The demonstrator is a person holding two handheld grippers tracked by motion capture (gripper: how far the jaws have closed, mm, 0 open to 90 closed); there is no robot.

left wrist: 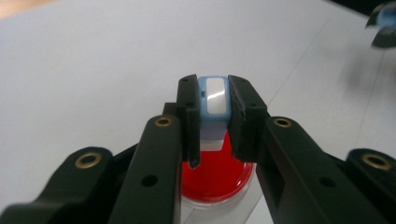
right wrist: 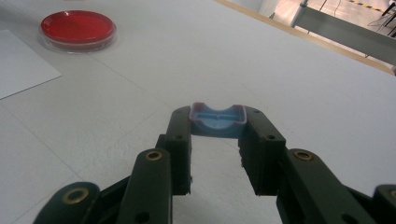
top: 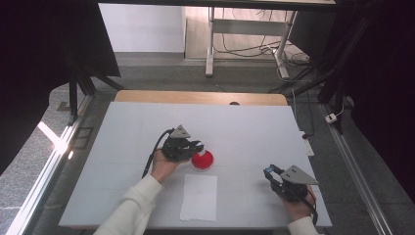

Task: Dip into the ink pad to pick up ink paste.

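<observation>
Table [top: 147, 122], white-topped, carries a red petri dish [top: 202, 159] near its middle and a white paper sheet [top: 199, 197] just in front of it. The left gripper [top: 196, 145] hangs at the dish's edge, jaws clenched on a small blue-and-white piece [left wrist: 214, 105] — the dish lies directly below it. The right gripper [top: 270, 172], well apart to the right, pinches a blue cap [right wrist: 218, 119] between its jaws above bare tabletop.
</observation>
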